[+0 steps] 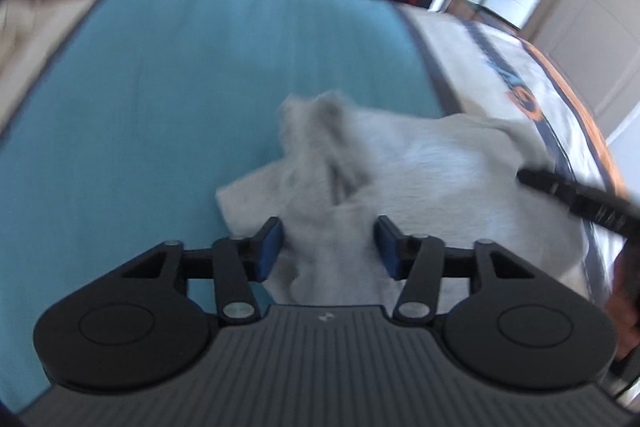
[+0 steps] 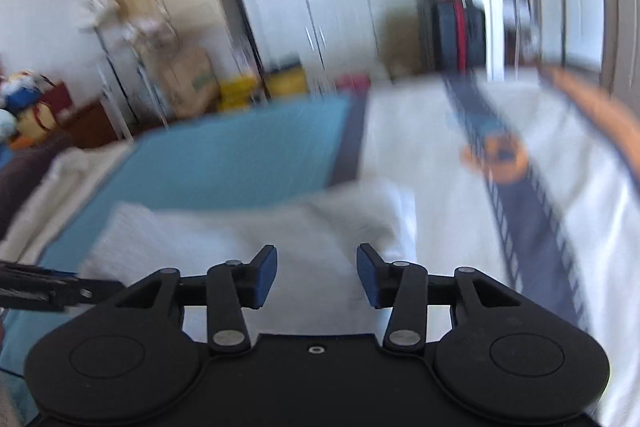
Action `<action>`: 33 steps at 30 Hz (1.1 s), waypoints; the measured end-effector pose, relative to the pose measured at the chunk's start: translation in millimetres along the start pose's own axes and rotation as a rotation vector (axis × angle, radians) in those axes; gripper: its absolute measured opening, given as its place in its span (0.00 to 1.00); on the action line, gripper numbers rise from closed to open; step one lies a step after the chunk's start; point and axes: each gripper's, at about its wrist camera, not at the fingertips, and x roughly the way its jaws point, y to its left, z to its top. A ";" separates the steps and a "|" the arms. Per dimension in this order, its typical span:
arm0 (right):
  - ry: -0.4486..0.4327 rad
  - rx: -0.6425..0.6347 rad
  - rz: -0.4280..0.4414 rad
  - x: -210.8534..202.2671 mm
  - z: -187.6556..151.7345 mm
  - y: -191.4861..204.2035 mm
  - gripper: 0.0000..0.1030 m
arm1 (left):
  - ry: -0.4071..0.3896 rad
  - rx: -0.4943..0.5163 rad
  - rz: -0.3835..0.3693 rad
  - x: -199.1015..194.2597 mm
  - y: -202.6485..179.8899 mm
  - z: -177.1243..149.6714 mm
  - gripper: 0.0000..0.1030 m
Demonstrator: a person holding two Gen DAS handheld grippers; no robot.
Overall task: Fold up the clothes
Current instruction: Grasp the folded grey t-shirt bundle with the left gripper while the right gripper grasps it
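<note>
Presently the pale grey, soft knitted garment lies crumpled on the bed, partly on the teal blanket and partly on the white printed cover with dark and orange bands. A bunched ridge of it rises at the middle.

Left tool: jaws spread, blue pads to either side of the ridge, not pressing on it. Right tool: jaws spread above a flat stretch of the garment, nothing pinched. Both views are blurred, so whether any pad brushes the cloth cannot be confirmed.

Risks noted:
- Closing the left tool on the ridge would likely catch several layers at once; the fold would then come out lumpy.
- The far right edge lies close to the side of the bed; a careless drag could pull it over.
- The two tools stand near each other; crossing paths may cause a knock.
</note>
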 end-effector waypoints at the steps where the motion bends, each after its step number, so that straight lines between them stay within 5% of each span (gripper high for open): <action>1: 0.018 0.010 0.013 6.6 -1.9 -3.8 0.47 | 0.021 -0.027 0.003 6.0 5.5 0.2 0.56; 4: 0.029 0.019 0.033 11.5 -0.8 -13.1 0.42 | 0.022 0.010 0.048 9.1 4.0 -2.0 0.63; 6: 0.036 0.075 0.041 8.9 1.0 -22.0 0.28 | 0.016 0.037 0.071 7.8 -0.7 -2.2 0.65; 10: 0.038 0.202 0.081 4.6 -0.6 -44.2 0.14 | 0.019 -0.018 0.042 6.1 6.6 0.3 0.66; 13: 0.017 0.310 0.118 -0.3 0.8 -51.0 0.23 | -0.029 -0.001 0.015 -4.9 4.3 2.7 0.63; 16: -0.060 0.325 0.129 -13.8 7.7 -45.2 0.47 | -0.148 0.105 0.017 -25.0 -12.8 1.9 0.59; 17: -0.084 0.289 0.114 -17.0 11.2 -40.6 0.50 | -0.170 0.133 -0.004 -28.4 -18.3 3.3 0.46; 18: -0.093 0.246 0.100 -18.1 14.1 -35.0 0.50 | -0.188 0.153 -0.025 -30.4 -22.7 5.2 0.29; 19: -0.091 0.210 0.087 -17.1 16.6 -30.2 0.50 | -0.194 0.156 -0.045 -29.4 -24.7 8.5 0.27; 22: -0.052 0.146 0.037 -4.8 20.1 -21.1 0.50 | -0.217 0.188 -0.078 -24.2 -31.8 16.2 0.24; 26: -0.057 0.159 -0.036 7.8 25.0 -28.3 0.50 | -0.147 0.189 0.000 -1.2 -32.7 22.3 0.24; 29: -0.069 0.189 0.012 15.5 27.5 -42.6 0.50 | -0.106 0.115 -0.001 13.9 -19.9 25.4 0.24; 31: -0.082 0.126 0.048 18.7 27.6 -41.6 0.24 | -0.103 0.098 -0.010 15.1 -15.7 27.5 0.25; 33: -0.090 0.031 0.035 20.0 28.1 -31.9 0.15 | -0.101 0.117 -0.008 19.9 -17.6 35.6 0.25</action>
